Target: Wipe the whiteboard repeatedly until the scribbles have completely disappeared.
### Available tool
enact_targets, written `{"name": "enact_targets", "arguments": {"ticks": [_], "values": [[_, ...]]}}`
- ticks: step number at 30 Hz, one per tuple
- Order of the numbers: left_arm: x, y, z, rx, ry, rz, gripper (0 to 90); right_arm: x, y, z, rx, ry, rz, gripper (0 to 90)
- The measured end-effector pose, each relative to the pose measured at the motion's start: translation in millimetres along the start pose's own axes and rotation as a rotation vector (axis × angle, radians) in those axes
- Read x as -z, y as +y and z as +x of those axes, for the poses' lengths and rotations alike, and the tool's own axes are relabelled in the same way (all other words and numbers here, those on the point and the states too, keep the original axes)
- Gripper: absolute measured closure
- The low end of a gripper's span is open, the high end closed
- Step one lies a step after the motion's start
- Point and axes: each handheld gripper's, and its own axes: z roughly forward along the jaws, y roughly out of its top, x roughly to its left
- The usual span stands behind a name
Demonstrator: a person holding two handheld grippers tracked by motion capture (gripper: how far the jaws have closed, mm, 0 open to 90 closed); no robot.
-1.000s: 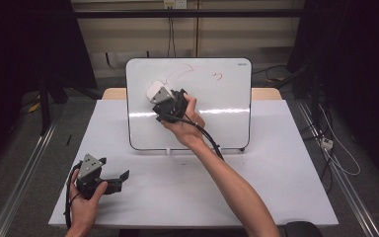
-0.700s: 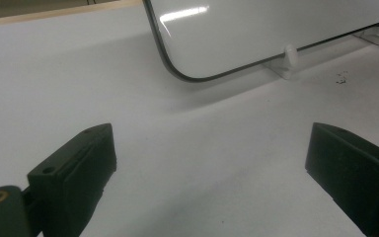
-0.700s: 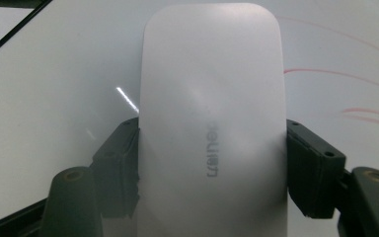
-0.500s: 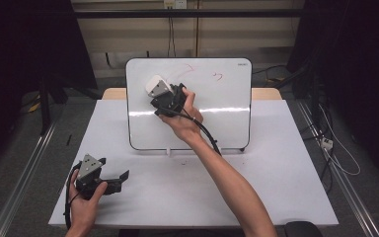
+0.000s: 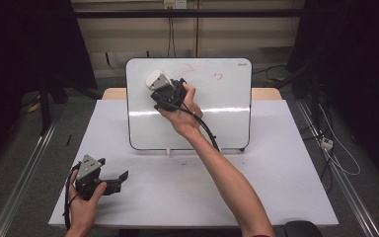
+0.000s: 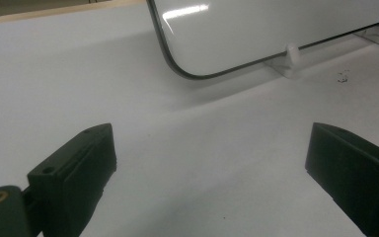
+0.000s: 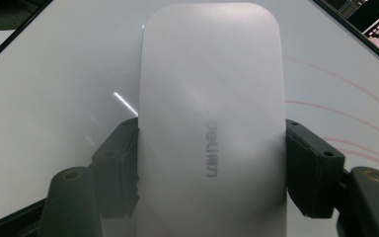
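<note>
Eraser (image 7: 211,123) is clamped between the jaws of the right gripper (image 5: 164,88) and pressed flat on the upper left of the whiteboard (image 5: 227,123); wiping is judged under way, not finished; red marks (image 5: 218,75) are left at top centre and faint red lines (image 7: 340,98) just beside the eraser; left gripper (image 5: 109,180) is rested on the table (image 5: 276,197), jaws wide, nothing held.

Both arms are bare to the elbow; a sliver of red sleeve (image 5: 260,235) shows at the right arm's lower edge. The left tool (image 5: 113,178) is black with a grey three-cornered plate (image 5: 89,166) on top and a black cable (image 5: 67,207). The right tool (image 5: 170,94) is black too — blocky jaws, brass-ringed screw holes (image 7: 73,175), a black cable (image 5: 205,129) trailing along the forearm.
</note>
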Motion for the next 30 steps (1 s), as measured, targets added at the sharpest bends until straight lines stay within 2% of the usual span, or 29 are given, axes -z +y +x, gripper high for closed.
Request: {"name": "enact_targets", "arguments": {"ticks": [5,10,14,19,25,30], "values": [[0.7,-0.9,-0.2,0.0,0.001,0.004,5.2,0.8,-0.1,-0.7,0.001,0.002,0.003,31.5],[1.9,-1.9,0.3,0.005,0.005,0.0,5.2,1.5,-0.5,-6.1,-0.019,-0.012,0.001,31.5],[2.9,-2.0,0.5,0.008,0.008,0.001,5.2,2.9,-2.2,-13.7,-0.049,-0.022,0.003,31.5],[3.1,-2.1,0.8,0.007,0.009,0.002,5.2,4.9,-4.0,-21.7,-0.056,-0.027,0.012,31.6],[4.8,-2.1,1.9,0.008,0.012,-0.002,5.2,7.6,-8.8,-34.4,-0.106,-0.051,0.012,31.5],[5.4,-2.1,1.6,0.011,0.013,-0.006,5.2,10.5,-14.6,-45.3,-0.129,-0.065,0.013,31.5]]}}
